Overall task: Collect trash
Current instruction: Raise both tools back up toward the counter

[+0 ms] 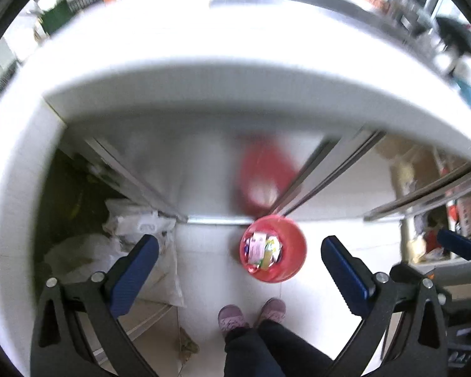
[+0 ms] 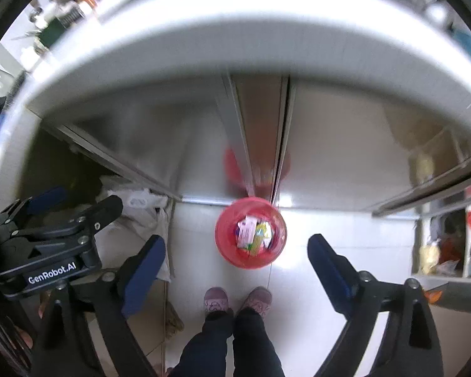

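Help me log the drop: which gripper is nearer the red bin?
Right, though only slightly. The right gripper hangs open almost straight above the red bin; the left gripper, also open, hangs above it too, but off to its left side.

We look steeply down from both wrists, high above the floor, past the counter edge (image 1: 204, 94); both views share the red bin (image 1: 273, 249) (image 2: 250, 236) and our shoes (image 2: 237, 301).
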